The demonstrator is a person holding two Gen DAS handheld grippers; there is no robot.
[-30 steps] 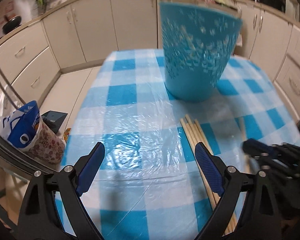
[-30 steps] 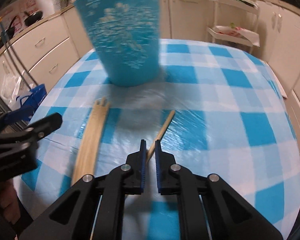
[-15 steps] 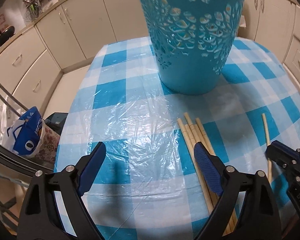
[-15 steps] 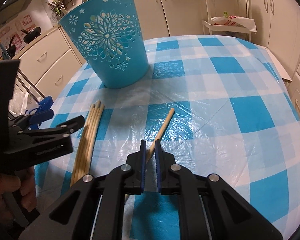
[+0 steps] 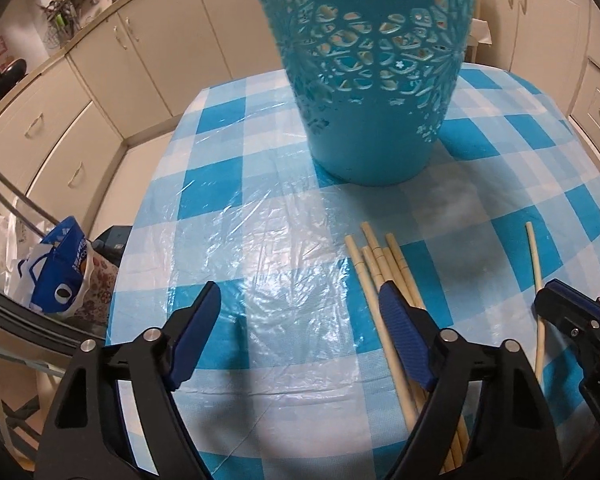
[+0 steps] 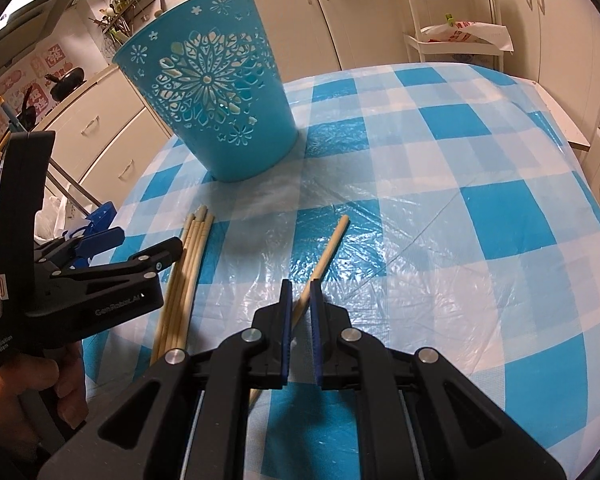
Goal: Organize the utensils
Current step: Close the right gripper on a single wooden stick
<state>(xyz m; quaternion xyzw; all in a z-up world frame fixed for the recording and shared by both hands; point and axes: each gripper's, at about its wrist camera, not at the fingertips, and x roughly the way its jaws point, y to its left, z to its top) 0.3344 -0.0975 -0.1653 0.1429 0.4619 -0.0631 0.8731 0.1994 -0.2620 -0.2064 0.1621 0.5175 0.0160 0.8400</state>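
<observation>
Wooden chopsticks (image 5: 384, 276) near table edge (image 5: 148, 248).

A home kitchen; cream cabinets (image 5: 100, 76); a hanging pan (image 6: 66, 82); checked tablecloth (image 6: 440, 208).

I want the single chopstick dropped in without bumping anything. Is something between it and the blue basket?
Nothing visible does. The single chopstick, clamped in the right gripper, points toward the blue basket over bare checked tablecloth. The chopstick bundle and the left gripper lie off to the side.
</observation>
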